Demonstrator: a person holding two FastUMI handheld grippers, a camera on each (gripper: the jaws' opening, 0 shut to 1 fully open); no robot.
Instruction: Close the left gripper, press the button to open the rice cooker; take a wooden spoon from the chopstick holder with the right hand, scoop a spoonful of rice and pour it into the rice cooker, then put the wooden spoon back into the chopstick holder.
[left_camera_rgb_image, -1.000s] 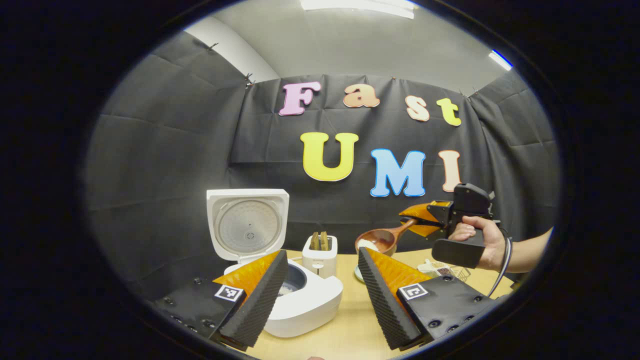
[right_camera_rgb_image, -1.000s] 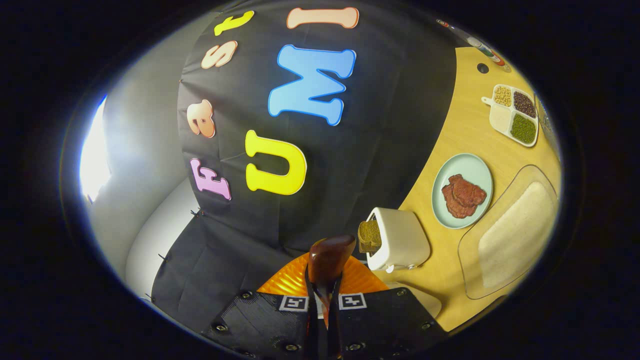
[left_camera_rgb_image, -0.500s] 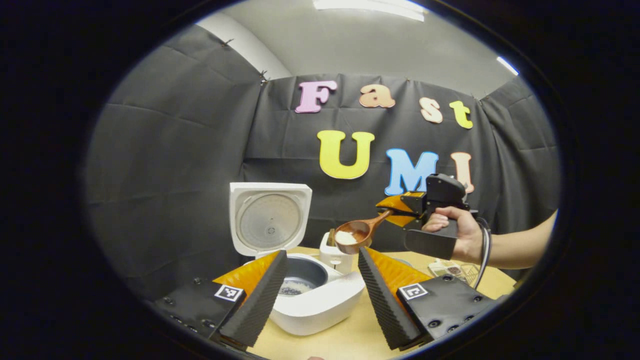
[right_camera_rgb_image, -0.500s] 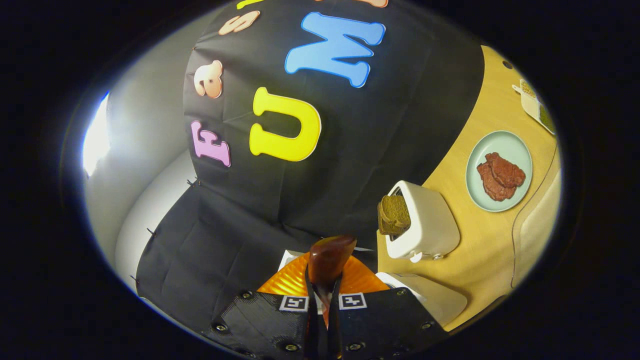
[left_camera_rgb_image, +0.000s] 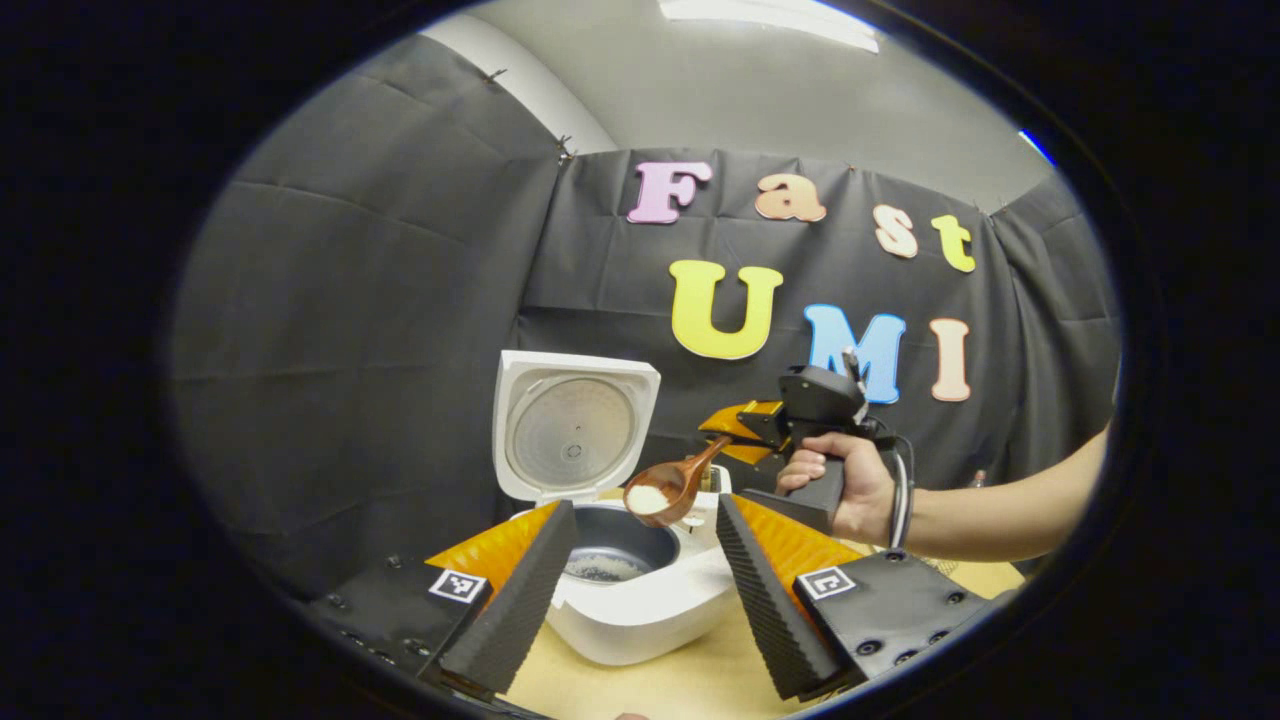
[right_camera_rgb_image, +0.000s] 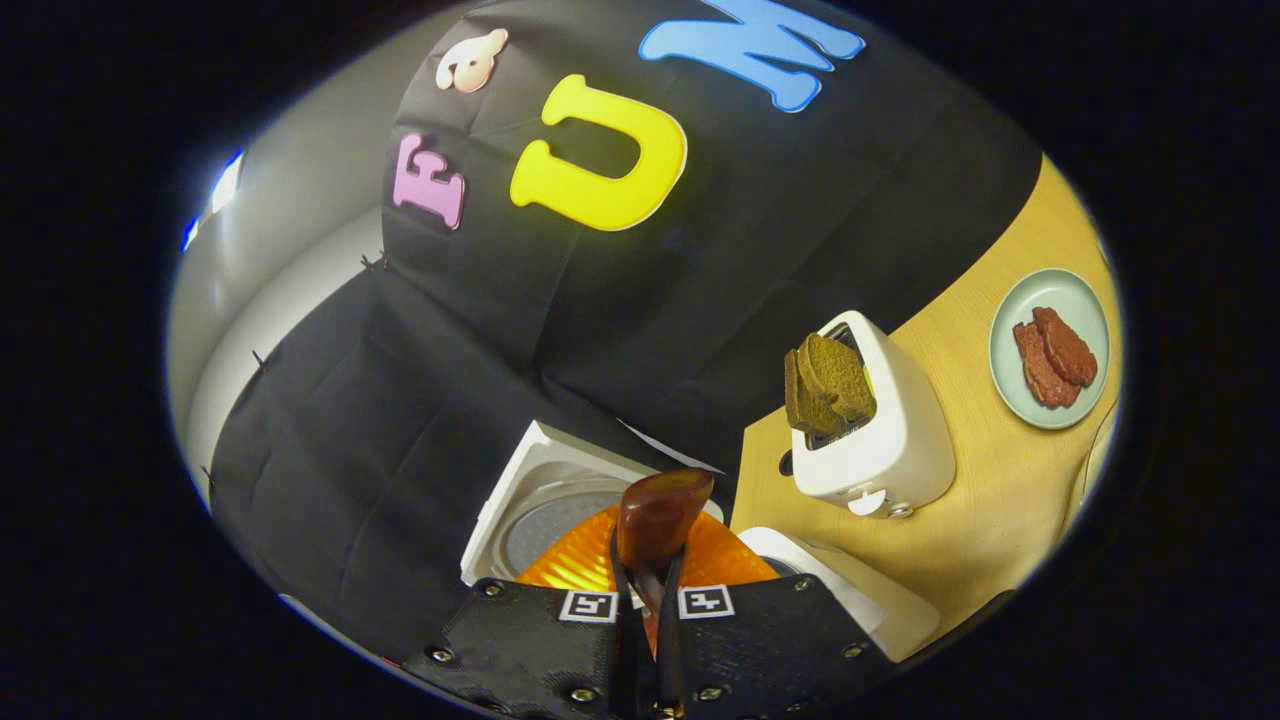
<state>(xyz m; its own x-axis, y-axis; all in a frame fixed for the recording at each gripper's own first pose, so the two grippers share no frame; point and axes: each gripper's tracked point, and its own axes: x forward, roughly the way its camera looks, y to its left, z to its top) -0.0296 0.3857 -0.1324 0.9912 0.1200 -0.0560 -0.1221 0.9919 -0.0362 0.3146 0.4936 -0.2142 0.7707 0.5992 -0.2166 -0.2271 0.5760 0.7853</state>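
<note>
Now right claw (left_camera_rgb_image: 735, 432) clamped on wooden spoon (left_camera_rgb_image: 668, 487) handle; bowl with rice hangs just above right rim of open rice cooker (left_camera_rgb_image: 630, 575), handle slanting up-right. Left claw (left_camera_rgb_image: 640, 590), fingers apart, empty, nearer viewer.

Left gripper (left_camera_rgb_image: 640, 575): fingers spread wide apart, holding nothing. Right gripper (right_camera_rgb_image: 645, 590): fingers pressed together on wooden spoon (right_camera_rgb_image: 660, 515) handle; gripped by a hand (left_camera_rgb_image: 845, 490), forearm bare.

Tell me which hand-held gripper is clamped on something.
The right hand-held gripper, shut on the wooden spoon; the left hand-held gripper stands open, holding nothing.
</note>
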